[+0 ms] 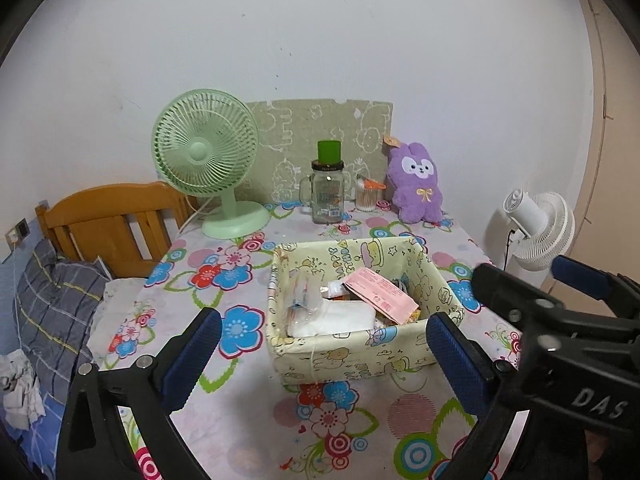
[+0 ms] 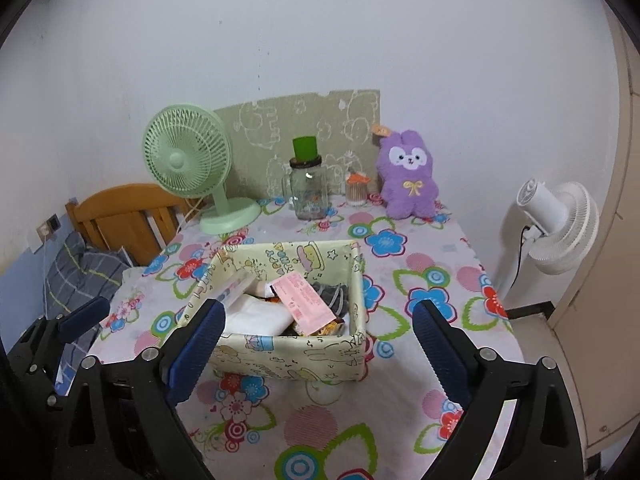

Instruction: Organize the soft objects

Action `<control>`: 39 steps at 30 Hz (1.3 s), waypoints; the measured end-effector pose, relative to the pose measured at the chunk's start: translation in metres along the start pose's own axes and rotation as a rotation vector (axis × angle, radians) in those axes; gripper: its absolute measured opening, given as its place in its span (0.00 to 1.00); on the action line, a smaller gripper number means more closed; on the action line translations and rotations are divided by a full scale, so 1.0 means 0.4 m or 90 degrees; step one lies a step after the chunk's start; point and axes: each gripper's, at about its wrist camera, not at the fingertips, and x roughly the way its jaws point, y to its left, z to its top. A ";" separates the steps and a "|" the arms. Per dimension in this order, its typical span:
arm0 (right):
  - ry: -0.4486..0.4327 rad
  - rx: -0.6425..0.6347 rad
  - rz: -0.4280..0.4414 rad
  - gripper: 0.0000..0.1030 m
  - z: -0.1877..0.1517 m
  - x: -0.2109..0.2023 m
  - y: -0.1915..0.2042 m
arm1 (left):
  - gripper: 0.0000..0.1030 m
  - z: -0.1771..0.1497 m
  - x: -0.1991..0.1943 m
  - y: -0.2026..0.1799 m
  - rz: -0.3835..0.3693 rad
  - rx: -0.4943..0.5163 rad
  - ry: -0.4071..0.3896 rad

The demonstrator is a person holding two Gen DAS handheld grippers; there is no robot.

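A purple plush rabbit (image 1: 416,184) (image 2: 408,176) leans upright against the back wall at the table's far right. A pale yellow cartoon-print box (image 1: 348,360) (image 2: 292,356) stands mid-table, holding a pink packet (image 1: 380,292) (image 2: 308,300), white soft packs (image 1: 340,320) (image 2: 256,316) and other items. My left gripper (image 1: 324,352) is open and empty, just in front of the box. My right gripper (image 2: 316,344) is open and empty, its fingers either side of the box's near wall. The right gripper also shows at the right in the left wrist view (image 1: 560,288).
A green desk fan (image 1: 208,160) (image 2: 192,168), a glass mug with a green lid (image 1: 326,188) (image 2: 306,184) and a cotton-swab jar (image 1: 368,196) (image 2: 356,190) stand at the back. A white floor fan (image 2: 556,224) stands right of the table. A wooden headboard (image 1: 112,224) and bed lie left.
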 end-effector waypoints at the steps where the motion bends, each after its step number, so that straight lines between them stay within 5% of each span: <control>1: -0.005 0.000 -0.001 0.96 -0.002 -0.010 -0.001 | 1.00 -0.002 -0.007 0.003 0.001 -0.002 -0.003; 16: -0.054 0.008 -0.048 0.99 -0.038 -0.147 -0.052 | 1.00 -0.034 -0.131 0.023 0.026 -0.020 -0.045; 39: -0.100 0.011 -0.050 1.00 -0.099 -0.256 -0.059 | 1.00 -0.065 -0.219 0.017 0.027 -0.017 -0.081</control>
